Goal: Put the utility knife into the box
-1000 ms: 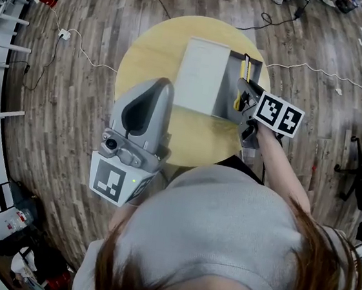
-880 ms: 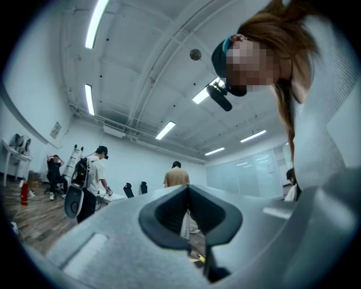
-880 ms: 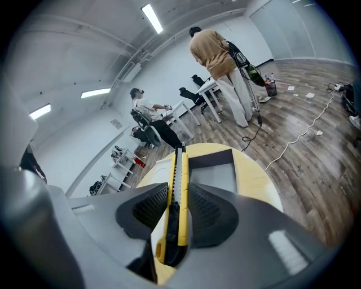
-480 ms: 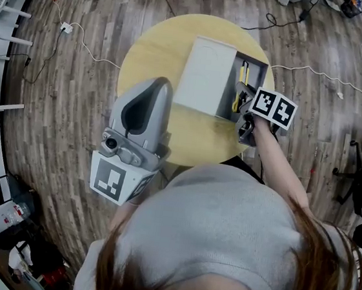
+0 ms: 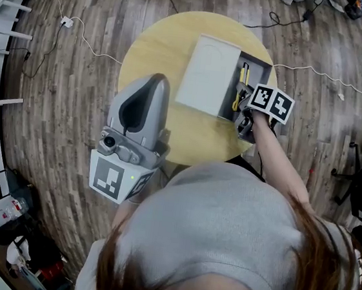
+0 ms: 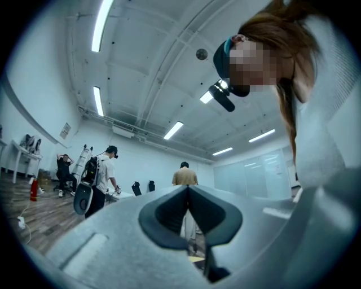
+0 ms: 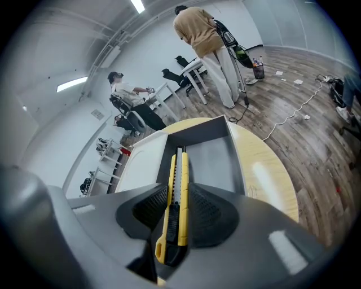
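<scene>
My right gripper (image 7: 176, 210) is shut on a yellow and black utility knife (image 7: 175, 192), gripped near its rear half with its tip pointing ahead over the open grey box (image 7: 214, 152). In the head view the right gripper (image 5: 244, 106) holds the utility knife (image 5: 241, 83) just inside the grey box (image 5: 260, 69), whose white lid (image 5: 208, 73) lies open to the left on the round yellow table (image 5: 159, 48). My left gripper (image 5: 134, 129) is raised off the table near my body, pointing up; in the left gripper view the left gripper (image 6: 189, 195) has its jaws together with nothing between them.
The table edge (image 7: 282, 186) lies right of the box. A white cable (image 5: 82, 42) runs over the wooden floor to the left, and another cable (image 5: 331, 77) to the right. Several people (image 7: 206, 34) and chairs stand in the room beyond.
The right gripper has carried the knife forward and slightly left, from the box's near right rim to inside the box. The left gripper has stayed raised.
</scene>
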The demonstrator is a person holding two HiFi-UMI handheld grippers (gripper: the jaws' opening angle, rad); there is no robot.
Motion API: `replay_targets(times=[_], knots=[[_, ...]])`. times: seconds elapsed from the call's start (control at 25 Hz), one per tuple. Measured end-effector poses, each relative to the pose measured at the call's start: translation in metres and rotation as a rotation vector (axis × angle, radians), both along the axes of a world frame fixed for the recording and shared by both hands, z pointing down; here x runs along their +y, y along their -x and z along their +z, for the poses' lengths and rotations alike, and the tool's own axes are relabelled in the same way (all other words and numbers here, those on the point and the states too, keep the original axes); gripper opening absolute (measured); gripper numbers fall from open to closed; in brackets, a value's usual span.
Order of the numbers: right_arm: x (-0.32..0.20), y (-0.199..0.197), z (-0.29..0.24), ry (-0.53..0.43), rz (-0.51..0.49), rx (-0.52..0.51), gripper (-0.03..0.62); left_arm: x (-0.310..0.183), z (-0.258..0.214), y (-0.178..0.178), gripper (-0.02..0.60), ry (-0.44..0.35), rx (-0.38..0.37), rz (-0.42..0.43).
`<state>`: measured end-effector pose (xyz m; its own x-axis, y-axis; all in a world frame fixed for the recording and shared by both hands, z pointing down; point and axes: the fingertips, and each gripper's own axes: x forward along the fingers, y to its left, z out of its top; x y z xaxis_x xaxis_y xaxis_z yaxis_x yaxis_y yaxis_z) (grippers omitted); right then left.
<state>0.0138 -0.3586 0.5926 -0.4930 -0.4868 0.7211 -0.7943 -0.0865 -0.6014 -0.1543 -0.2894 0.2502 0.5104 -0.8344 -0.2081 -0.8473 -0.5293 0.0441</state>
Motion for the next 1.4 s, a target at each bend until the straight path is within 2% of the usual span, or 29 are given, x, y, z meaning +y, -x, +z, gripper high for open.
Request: replay_targets(times=[0.56, 1.04, 1.4], knots=[[-0.002, 0.008, 0.024, 0.071, -0.020, 0.046, 0.117, -0.005, 0.008, 0.011, 0.002, 0.038, 0.020, -0.015], [0.002, 0.007, 0.039, 0.177, -0.002, 0.041, 0.117, -0.006, 0.009, 0.016, 0.002, 0.042, 0.024, -0.027], [0.002, 0.010, 0.045, 0.232, -0.048, 0.076, 0.118, -0.004, 0.008, 0.019, 0.002, 0.045, 0.036, -0.030]])
